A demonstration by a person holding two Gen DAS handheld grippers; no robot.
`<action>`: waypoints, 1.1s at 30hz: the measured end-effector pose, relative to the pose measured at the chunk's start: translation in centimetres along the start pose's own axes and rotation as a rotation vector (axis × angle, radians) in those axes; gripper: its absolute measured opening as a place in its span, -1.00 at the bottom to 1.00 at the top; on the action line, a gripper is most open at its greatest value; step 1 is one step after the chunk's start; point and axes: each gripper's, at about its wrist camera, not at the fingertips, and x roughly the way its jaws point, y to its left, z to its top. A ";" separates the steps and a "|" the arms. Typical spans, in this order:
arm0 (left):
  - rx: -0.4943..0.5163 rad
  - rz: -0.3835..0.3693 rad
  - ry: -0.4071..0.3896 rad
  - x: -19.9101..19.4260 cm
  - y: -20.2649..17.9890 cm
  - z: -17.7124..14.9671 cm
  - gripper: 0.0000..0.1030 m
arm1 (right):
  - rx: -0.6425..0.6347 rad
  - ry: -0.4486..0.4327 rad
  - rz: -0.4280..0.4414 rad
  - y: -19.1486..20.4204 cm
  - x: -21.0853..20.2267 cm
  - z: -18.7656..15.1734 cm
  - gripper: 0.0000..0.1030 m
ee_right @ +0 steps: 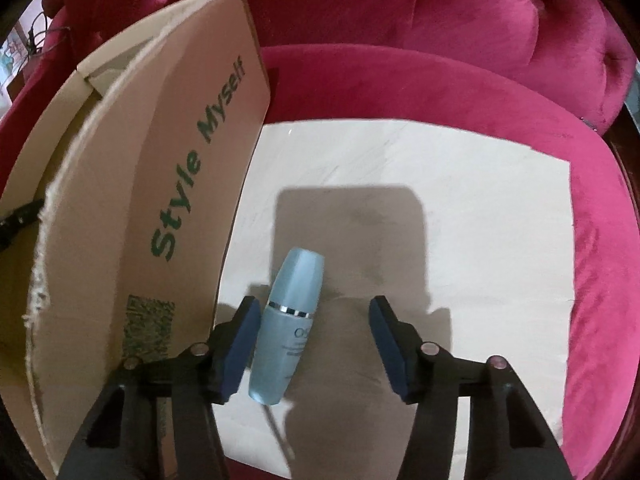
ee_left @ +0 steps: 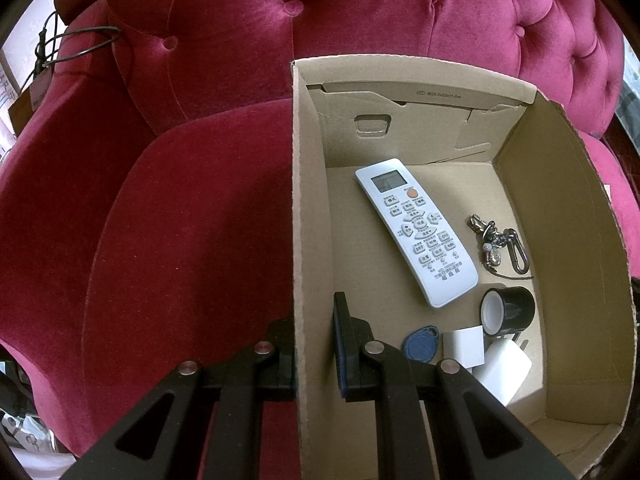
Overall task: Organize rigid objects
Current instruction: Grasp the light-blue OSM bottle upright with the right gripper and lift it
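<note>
Pale blue bottle [ee_right: 286,324] lying on white sheet [ee_right: 460,240], beside cardboard box [ee_right: 160,200]

Your left wrist camera looks steeply down along its tongs [ee_left: 314,344], close over the near left wall of the box [ee_left: 304,216], so you see into the box on the right and the red sofa [ee_left: 160,200] seat on the left. Your right wrist camera also points steeply down, close above the white sheet [ee_right: 440,208] on the seat, with the box's outer wall [ee_right: 160,184] standing at its left edge. Both views share the box and the tufted sofa back, seen from opposite sides of the box.
</note>
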 end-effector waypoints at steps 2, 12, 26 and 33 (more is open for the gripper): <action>0.000 0.000 0.001 0.0 0.1 0.1 -0.73 | -0.007 0.010 -0.001 0.2 0.5 0.0 -0.20; 0.001 0.002 0.000 0.0 0.1 0.1 -0.73 | -0.003 0.003 -0.003 -0.5 0.3 0.5 -0.48; -0.001 -0.001 -0.001 0.3 0.0 0.2 -0.73 | 0.011 0.000 0.000 0.2 -3.1 0.6 -0.48; -0.003 -0.003 -0.002 0.3 -0.1 0.1 -0.73 | 0.010 -0.025 -0.018 0.8 -5.2 0.5 -0.48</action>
